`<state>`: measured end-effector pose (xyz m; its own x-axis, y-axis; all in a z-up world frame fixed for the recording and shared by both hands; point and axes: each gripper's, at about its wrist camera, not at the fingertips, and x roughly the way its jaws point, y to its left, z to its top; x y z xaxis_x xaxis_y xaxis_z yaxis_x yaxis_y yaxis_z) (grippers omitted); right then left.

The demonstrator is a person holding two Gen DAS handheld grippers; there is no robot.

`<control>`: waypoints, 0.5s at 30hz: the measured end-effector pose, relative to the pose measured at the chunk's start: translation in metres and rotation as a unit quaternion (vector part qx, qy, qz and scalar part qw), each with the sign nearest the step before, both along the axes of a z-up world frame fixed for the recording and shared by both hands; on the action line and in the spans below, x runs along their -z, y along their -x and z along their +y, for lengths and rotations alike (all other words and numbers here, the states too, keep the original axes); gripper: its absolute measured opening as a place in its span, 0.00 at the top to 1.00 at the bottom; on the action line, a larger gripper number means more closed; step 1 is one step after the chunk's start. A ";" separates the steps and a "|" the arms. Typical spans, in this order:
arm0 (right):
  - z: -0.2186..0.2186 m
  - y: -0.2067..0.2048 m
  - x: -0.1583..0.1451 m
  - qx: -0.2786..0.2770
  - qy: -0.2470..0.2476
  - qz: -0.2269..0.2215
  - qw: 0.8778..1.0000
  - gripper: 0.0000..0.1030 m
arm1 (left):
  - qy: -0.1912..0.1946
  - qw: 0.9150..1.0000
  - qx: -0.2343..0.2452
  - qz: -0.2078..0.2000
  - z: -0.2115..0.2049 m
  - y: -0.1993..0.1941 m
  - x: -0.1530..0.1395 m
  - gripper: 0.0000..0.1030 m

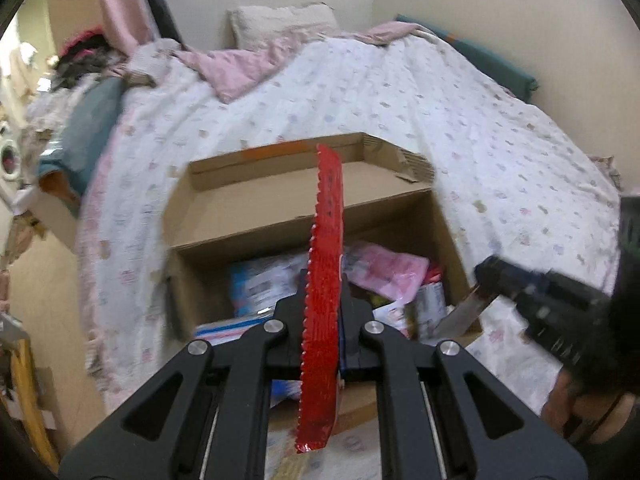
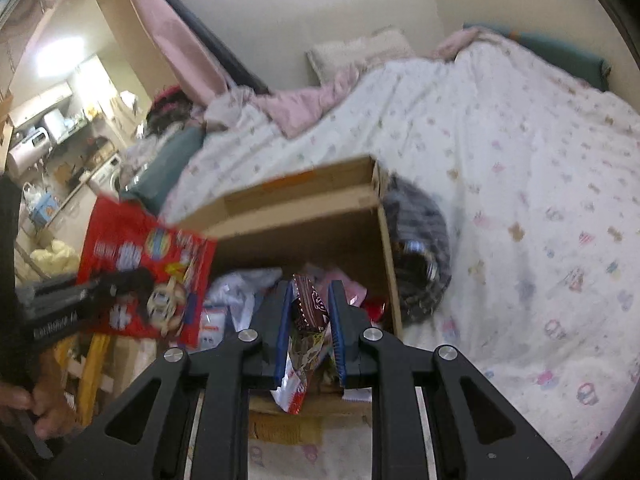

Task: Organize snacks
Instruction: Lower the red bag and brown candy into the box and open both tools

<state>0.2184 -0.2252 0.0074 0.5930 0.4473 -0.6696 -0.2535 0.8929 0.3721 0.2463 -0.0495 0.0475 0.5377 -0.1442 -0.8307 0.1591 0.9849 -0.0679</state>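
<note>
My left gripper (image 1: 323, 284) is shut on a flat red snack bag (image 1: 326, 240), seen edge-on and standing upright above an open cardboard box (image 1: 280, 220) on the bed. Inside the box lie several snack packets, among them a pink one (image 1: 384, 268) and a blue-and-white one (image 1: 264, 284). My right gripper (image 2: 312, 292) is shut on a crumpled brown-and-red snack packet (image 2: 310, 314), held over the box (image 2: 304, 216). In the right wrist view the left gripper (image 2: 136, 280) carries the red bag (image 2: 148, 256) at the left. The right gripper (image 1: 484, 276) shows at the left wrist view's right edge with a silvery packet (image 1: 460, 314).
The box rests on a white patterned quilt (image 1: 480, 152) covering the bed. A dark plaid cloth (image 2: 420, 240) lies against the box's right side. A pillow (image 1: 280, 24) and pink bedding (image 1: 236, 68) are at the head. A hand (image 2: 44, 404) holds the left gripper's handle. Clutter stands left of the bed.
</note>
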 end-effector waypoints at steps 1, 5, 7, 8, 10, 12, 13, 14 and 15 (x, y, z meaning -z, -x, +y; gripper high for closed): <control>0.001 -0.002 0.004 -0.001 0.005 0.006 1.000 0.81 | 0.007 1.000 0.011 0.012 -0.005 -0.007 0.006 0.93; 0.002 -0.010 0.020 -0.006 0.022 0.032 0.999 0.81 | 0.025 0.997 0.036 0.061 -0.020 -0.031 0.036 0.93; 0.003 -0.013 0.026 -0.006 0.028 0.042 0.999 0.81 | 0.082 0.990 0.051 0.104 -0.021 -0.044 0.055 0.92; 0.004 -0.014 0.029 -0.006 0.033 0.047 0.998 0.81 | 0.094 0.988 0.047 0.109 -0.020 -0.049 0.060 0.92; 0.006 -0.017 0.032 -0.008 0.040 0.053 0.998 0.81 | 0.093 0.990 0.032 0.103 -0.017 -0.056 0.064 0.92; 0.009 -0.018 0.034 -0.013 0.047 0.055 0.997 0.81 | 0.086 0.992 0.029 0.093 -0.017 -0.058 0.063 0.92; 0.010 -0.019 0.035 -0.015 0.048 0.056 0.997 0.81 | 0.075 0.993 0.032 0.089 -0.018 -0.057 0.063 0.91; 0.011 -0.020 0.036 -0.016 0.049 0.057 0.997 0.81 | 0.059 0.994 0.035 0.085 -0.019 -0.056 0.062 0.89; 0.012 -0.021 0.037 -0.016 0.049 0.058 0.997 0.81 | 0.035 0.996 0.038 0.075 -0.021 -0.053 0.059 0.78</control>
<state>0.2390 -0.2130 -0.0292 0.4956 0.3929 -0.7746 -0.2423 0.9189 0.3112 0.2992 -0.0707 -0.0112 0.3936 -0.2397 -0.8875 0.2152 0.9626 -0.1646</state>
